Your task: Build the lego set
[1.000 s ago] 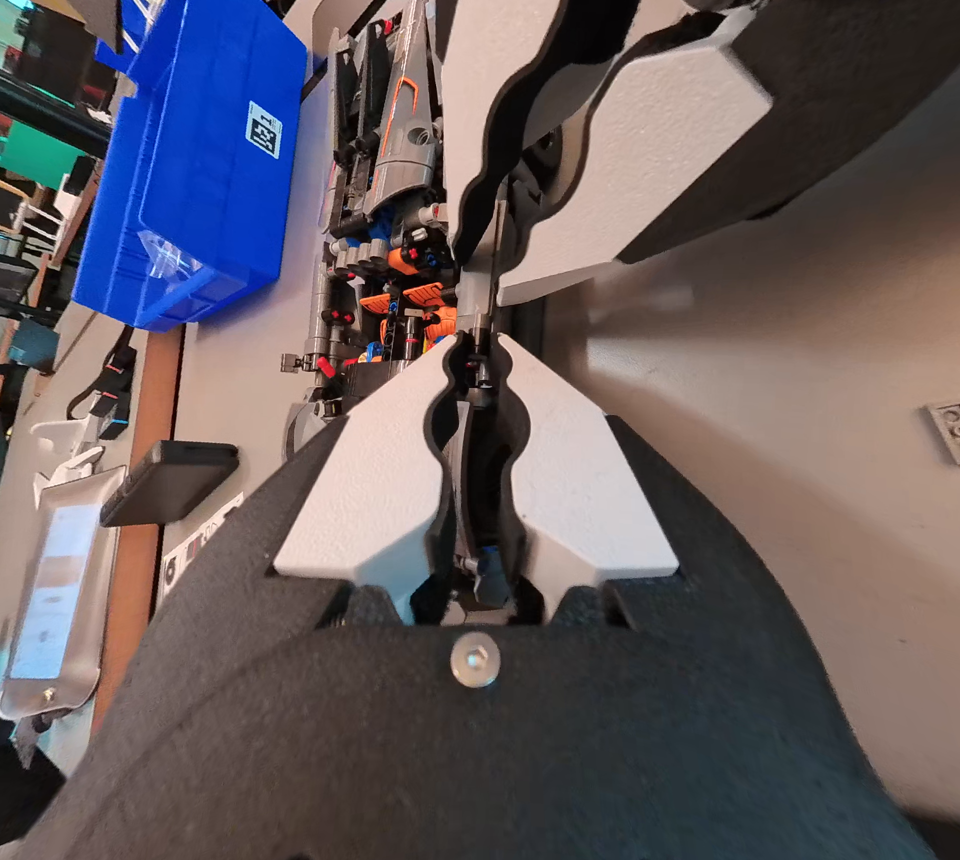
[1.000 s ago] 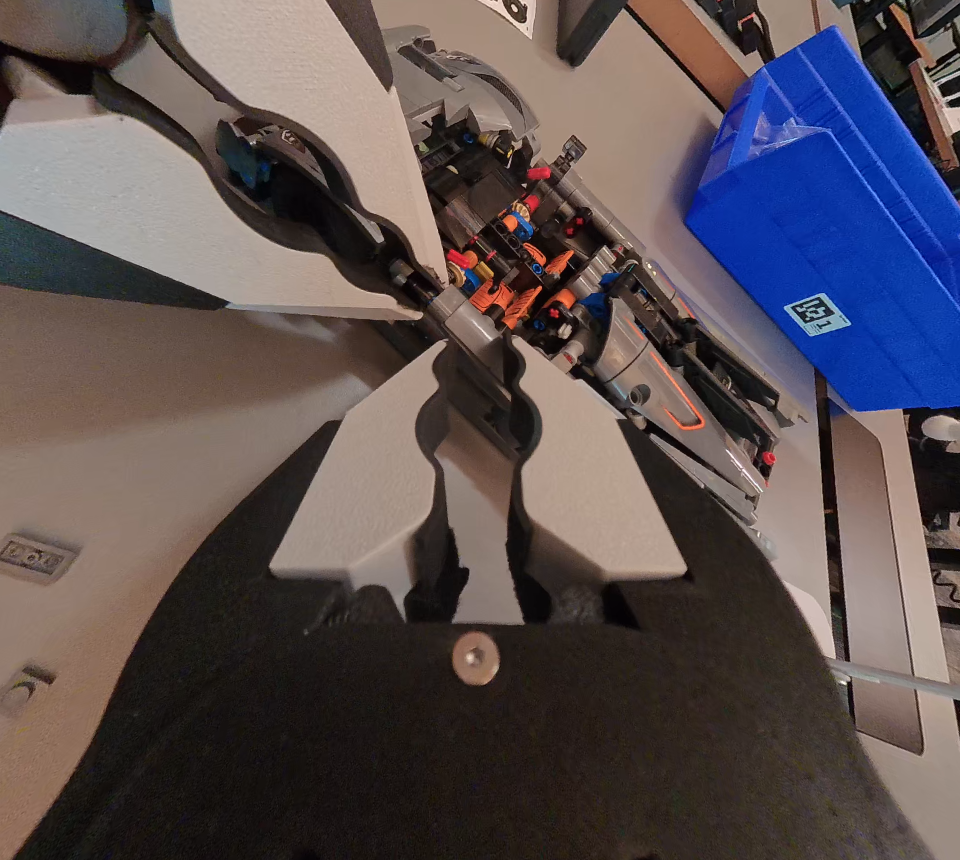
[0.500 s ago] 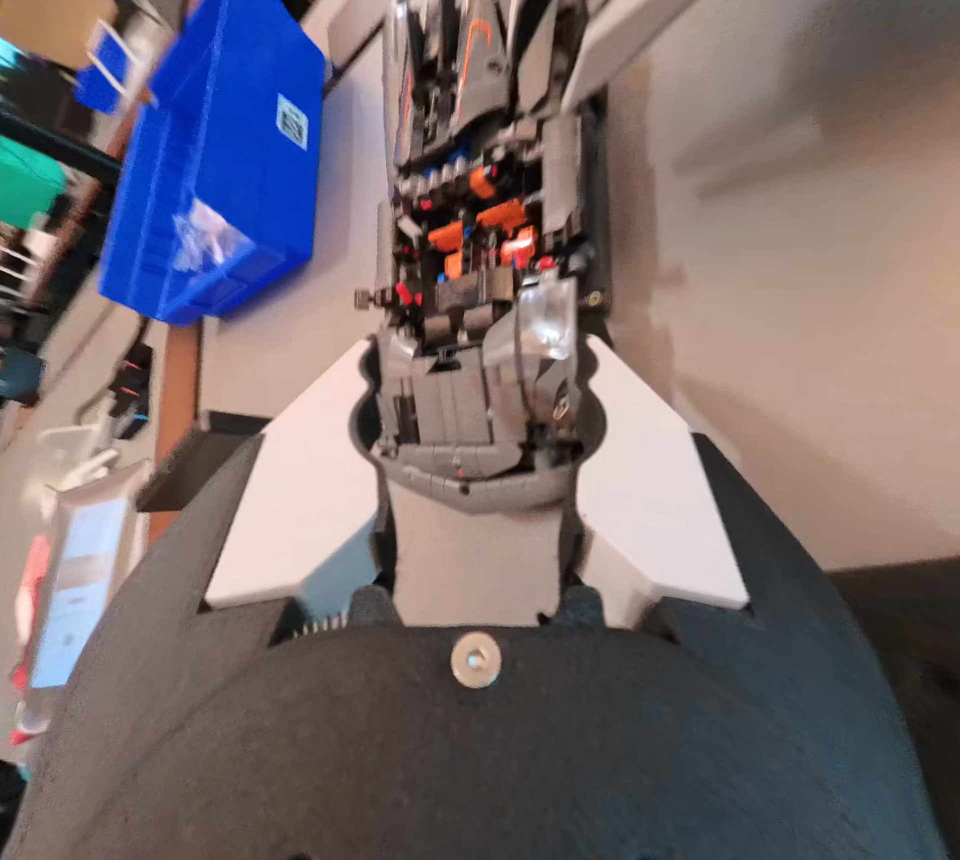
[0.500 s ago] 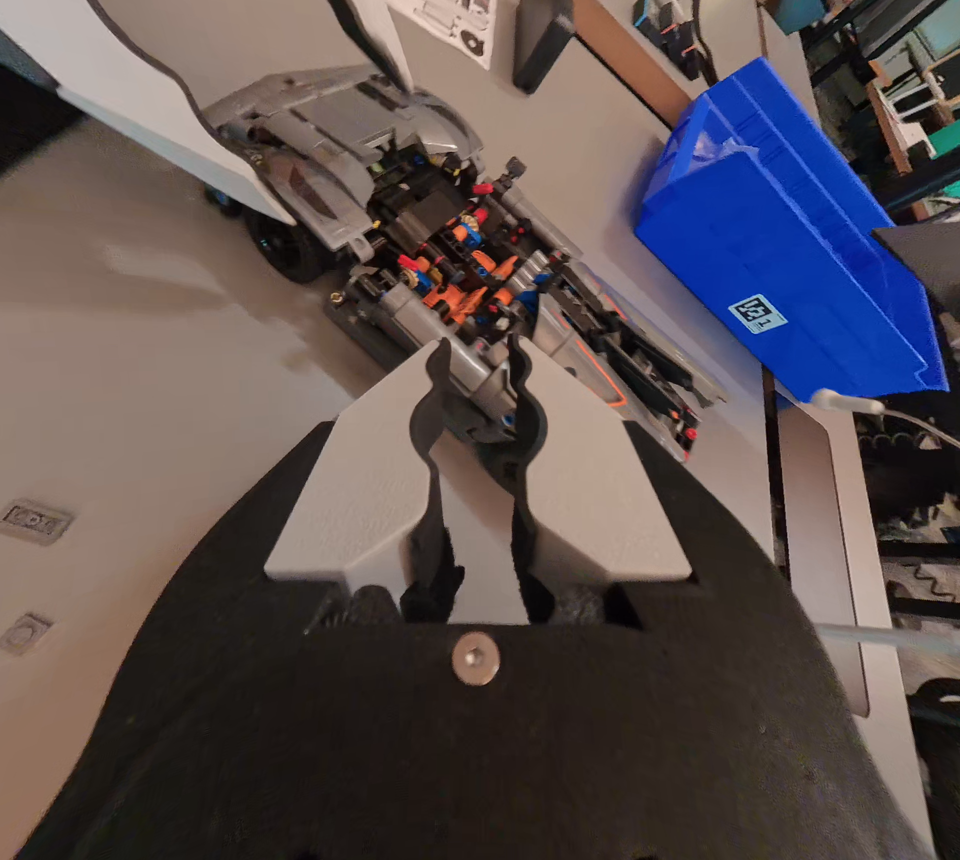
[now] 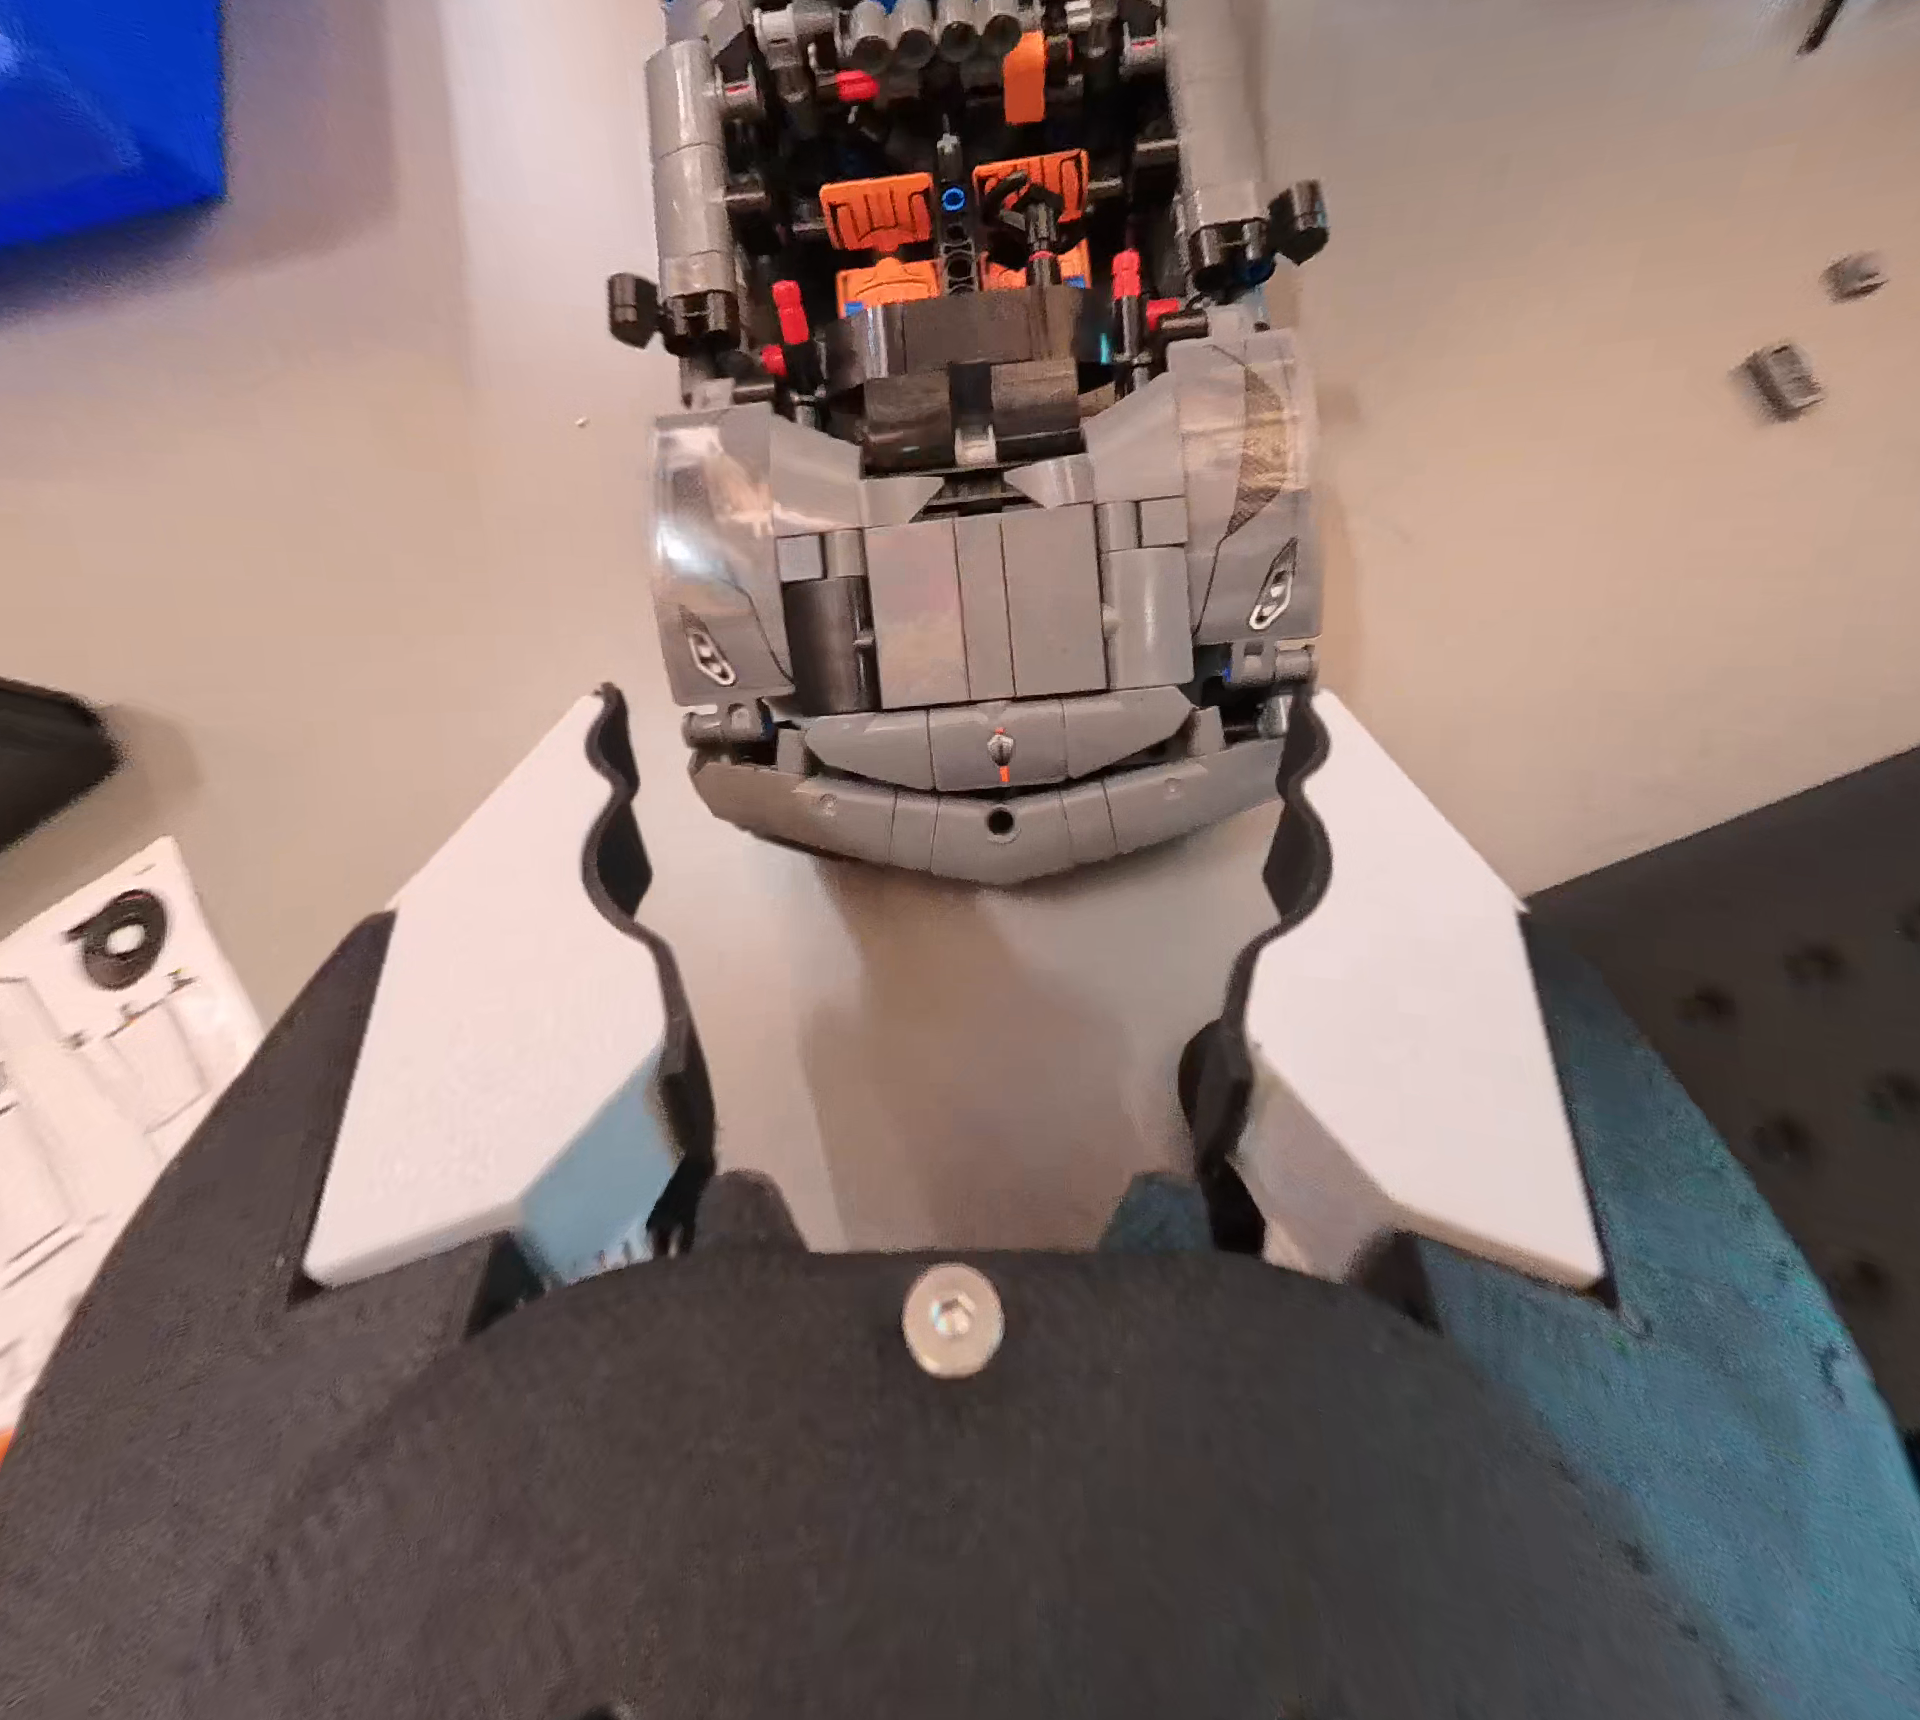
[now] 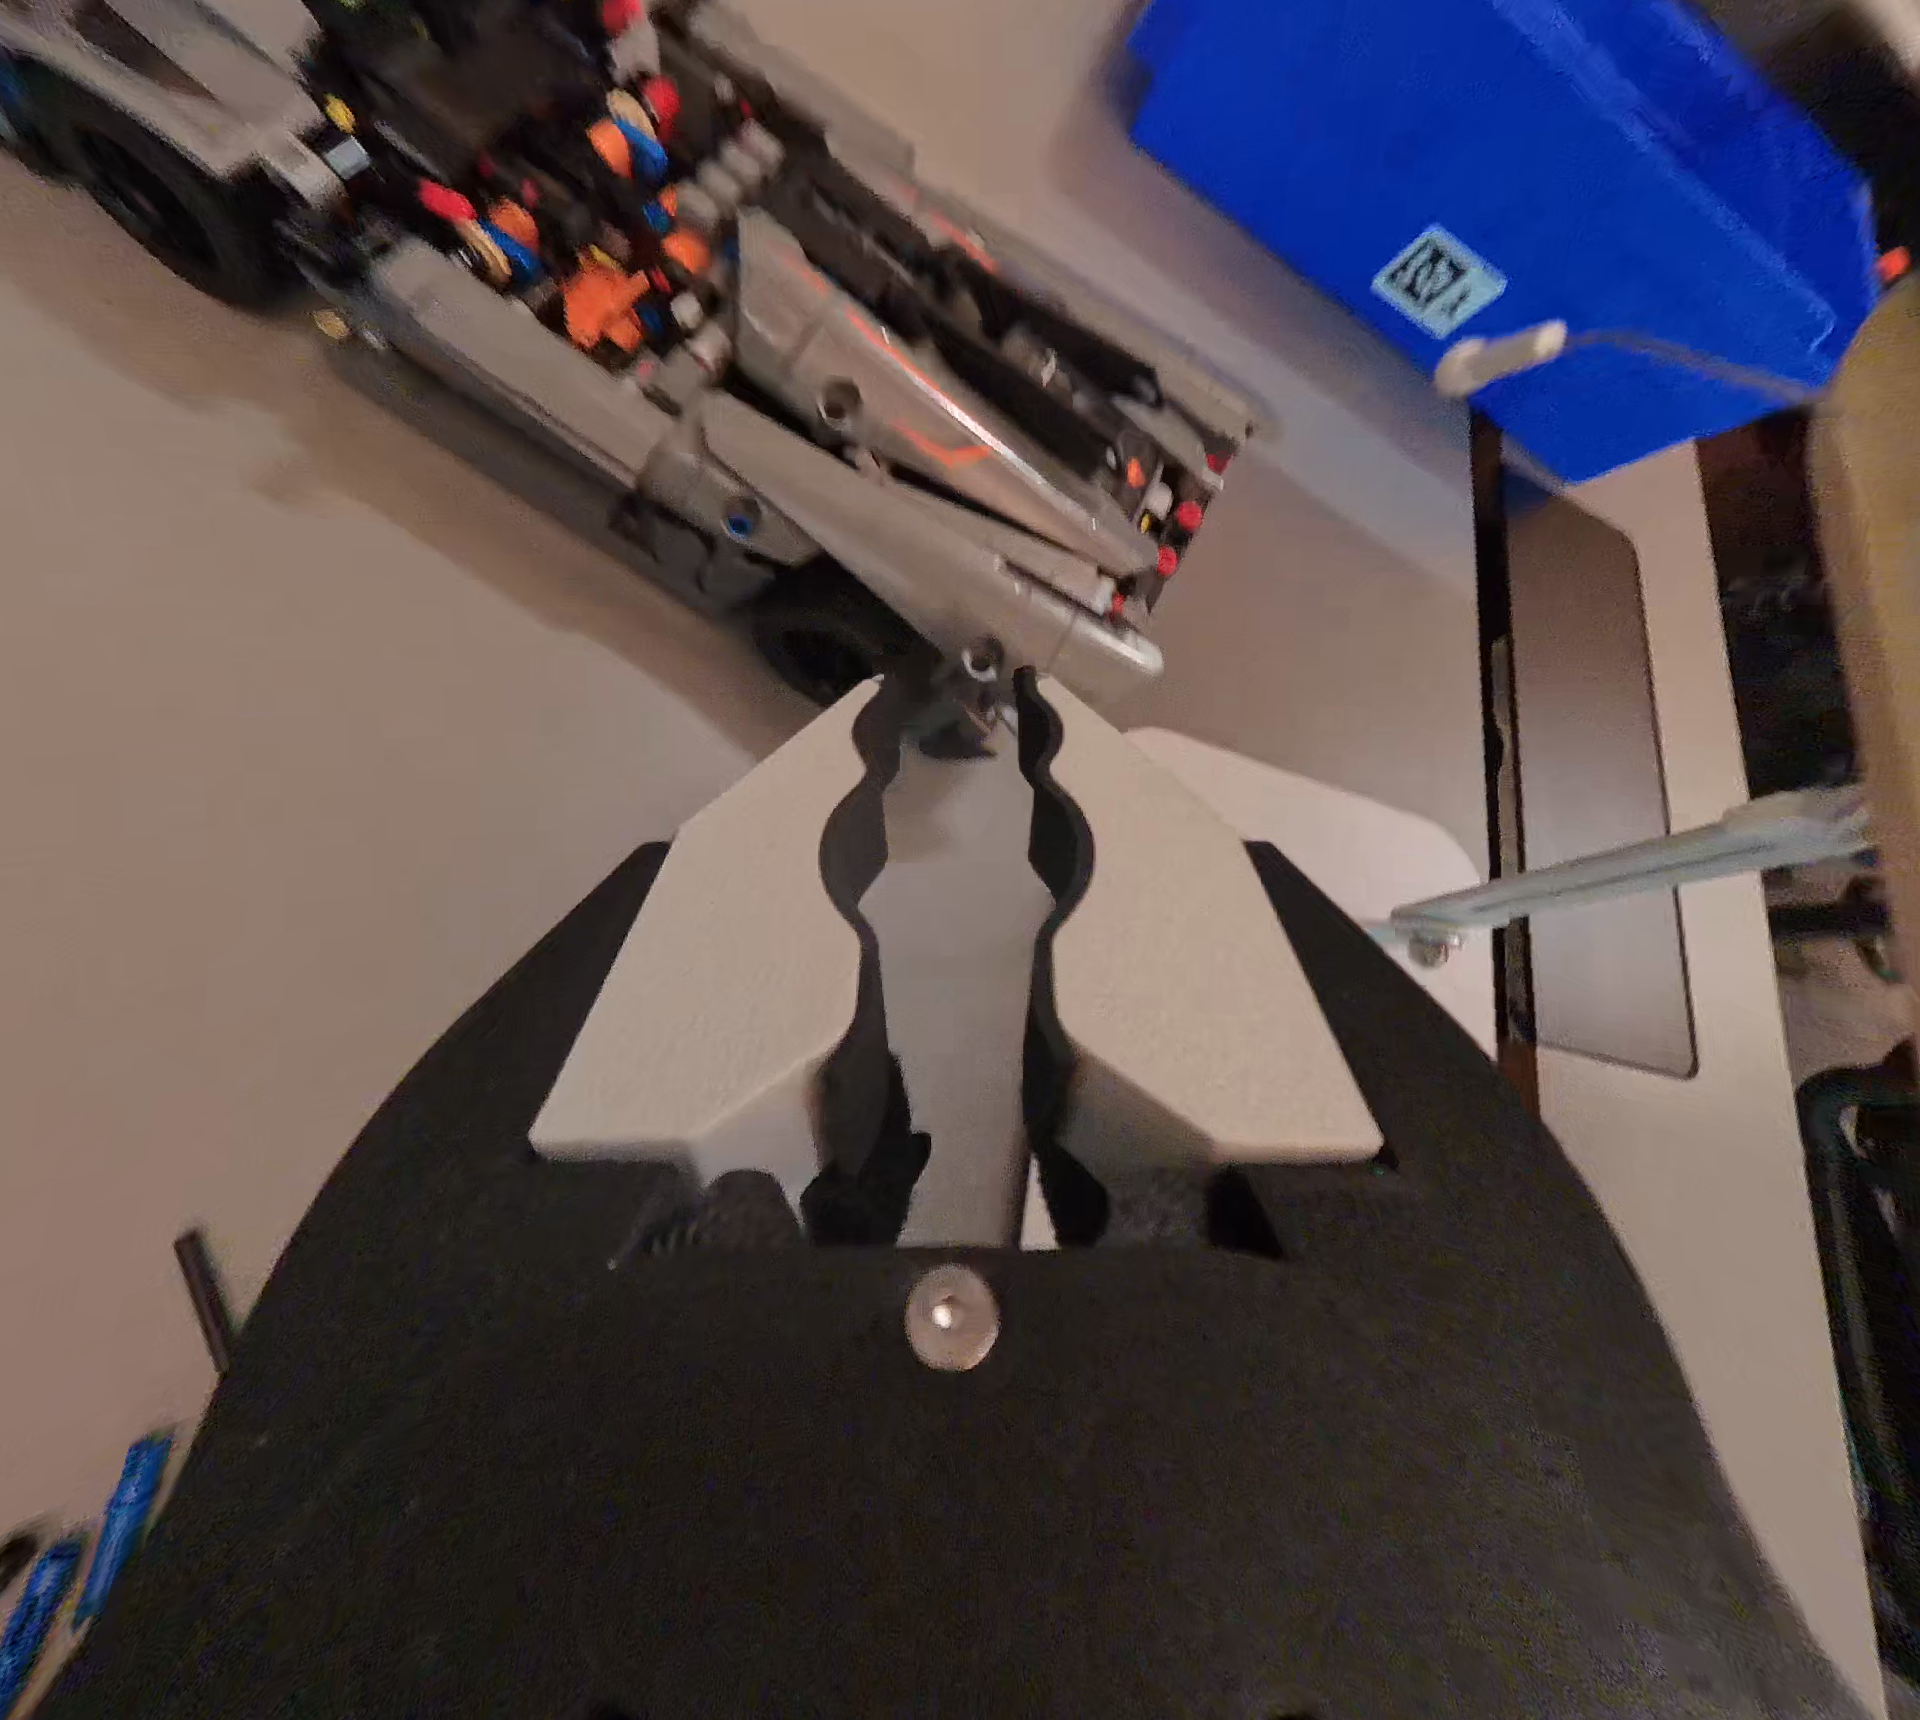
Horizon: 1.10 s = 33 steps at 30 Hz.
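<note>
A grey lego car (image 5: 977,610) with orange seats and an open black middle stands on the pale table (image 5: 312,527), nose toward me in the left wrist view. My left gripper (image 5: 956,714) is open wide, its fingertips (image 5: 613,735) on either side of the nose, apart from it. In the right wrist view the car (image 6: 727,340) lies diagonally, rear end nearest. My right gripper (image 6: 953,694) stands narrowly apart, pinching a dark part at the car's rear corner.
A blue bin (image 6: 1455,112) stands beyond the car and shows at the left wrist view's upper left (image 5: 104,8). An instruction sheet (image 5: 94,1047) lies at the left, loose grey pieces (image 5: 1782,382) at the right, a black perforated mat (image 5: 1766,943) beside them. A metal bar (image 6: 1621,870) juts in at the right. My hands' fingertips stand some 25 cm from each other.
My left gripper let go of the car's side, opened wide and swung round to the nose. My right gripper slid from the side sill to the rear corner.
</note>
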Available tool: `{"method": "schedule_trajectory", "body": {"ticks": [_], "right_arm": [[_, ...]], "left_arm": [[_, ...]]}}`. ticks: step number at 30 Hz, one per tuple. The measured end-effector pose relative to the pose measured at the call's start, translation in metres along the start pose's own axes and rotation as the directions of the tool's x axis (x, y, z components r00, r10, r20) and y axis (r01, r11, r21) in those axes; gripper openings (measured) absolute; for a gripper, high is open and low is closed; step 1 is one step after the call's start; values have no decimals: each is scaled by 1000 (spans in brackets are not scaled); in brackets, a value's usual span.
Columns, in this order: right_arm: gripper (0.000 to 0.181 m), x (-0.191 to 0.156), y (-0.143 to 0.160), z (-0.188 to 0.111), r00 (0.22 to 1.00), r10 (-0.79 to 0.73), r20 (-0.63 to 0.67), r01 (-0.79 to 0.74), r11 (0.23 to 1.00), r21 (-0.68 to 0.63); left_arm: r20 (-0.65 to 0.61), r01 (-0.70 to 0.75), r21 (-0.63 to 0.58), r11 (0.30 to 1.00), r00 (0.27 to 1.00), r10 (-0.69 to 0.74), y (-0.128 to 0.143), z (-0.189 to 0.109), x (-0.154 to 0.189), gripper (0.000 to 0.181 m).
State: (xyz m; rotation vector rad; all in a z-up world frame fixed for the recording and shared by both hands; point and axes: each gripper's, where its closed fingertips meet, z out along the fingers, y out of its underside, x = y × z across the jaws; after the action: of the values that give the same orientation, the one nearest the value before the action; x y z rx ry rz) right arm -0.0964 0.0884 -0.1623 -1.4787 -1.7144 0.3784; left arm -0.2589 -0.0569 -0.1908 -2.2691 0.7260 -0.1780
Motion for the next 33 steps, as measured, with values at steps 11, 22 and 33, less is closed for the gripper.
{"method": "schedule_trajectory", "body": {"ticks": [11,22,33], "right_arm": [[27,-22,32,21,996,25,91,-8,984,-179],[30,-29,27,-10,993,53,101,-14,934,-356],[33,-50,23,-16,985,-161,-69,104,854,-510]], "left_arm": [[-134,84,3,996,988,-83,9,6,7,117],[-219,80,-11,997,972,-81,16,0,3,108],[-347,149,110,983,932,-103,13,1,5,103]]}}
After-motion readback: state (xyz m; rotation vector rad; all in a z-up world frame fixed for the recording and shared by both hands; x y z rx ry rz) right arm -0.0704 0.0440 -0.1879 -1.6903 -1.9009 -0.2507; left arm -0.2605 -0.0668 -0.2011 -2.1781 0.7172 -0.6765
